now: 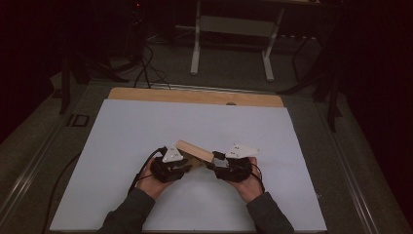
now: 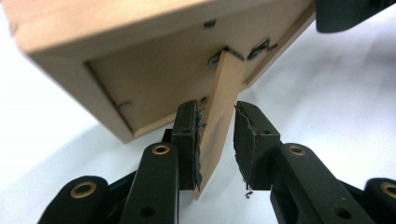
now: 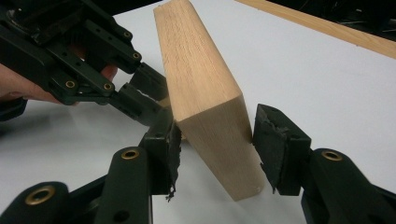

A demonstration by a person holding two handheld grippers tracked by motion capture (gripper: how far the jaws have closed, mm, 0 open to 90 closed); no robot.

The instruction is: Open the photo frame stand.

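Now the wooden picture frame (image 1: 195, 151) sits tilted above the white tabletop (image 1: 122, 136), caught between the two grippers near the front edge, where the person's hands come in from below. The left gripper (image 1: 181, 168) comes at it from the left, the right gripper (image 1: 215, 161) from the right, each with a grey three-cornered plate on top.

In the left gripper view we are looking at the back of the frame (image 2: 154, 60): a recessed back panel with small metal clips, and a thin wooden stand leg (image 2: 219, 116) hanging off it on a hinge. That leg runs down between the left gripper's (image 2: 217, 140) jaws. The left pad lies against it; the right pad stands clear, with a visible gap. So the jaws are partly open around the leg and not pinching it.

Over in the right gripper view, the frame's thick edge (image 3: 205, 98) stands between the right gripper's (image 3: 215, 149) jaws, its end grain facing the camera. The left pad is at the wood, perhaps just touching, though the angle makes that hard to call; the right pad stands off with daylight between. Jaws open, no clamp on it. The frame's lower corner looks to rest on the tabletop (image 3: 327, 84). The left gripper (image 3: 140, 100) shows behind it, reaching in at the frame's back.
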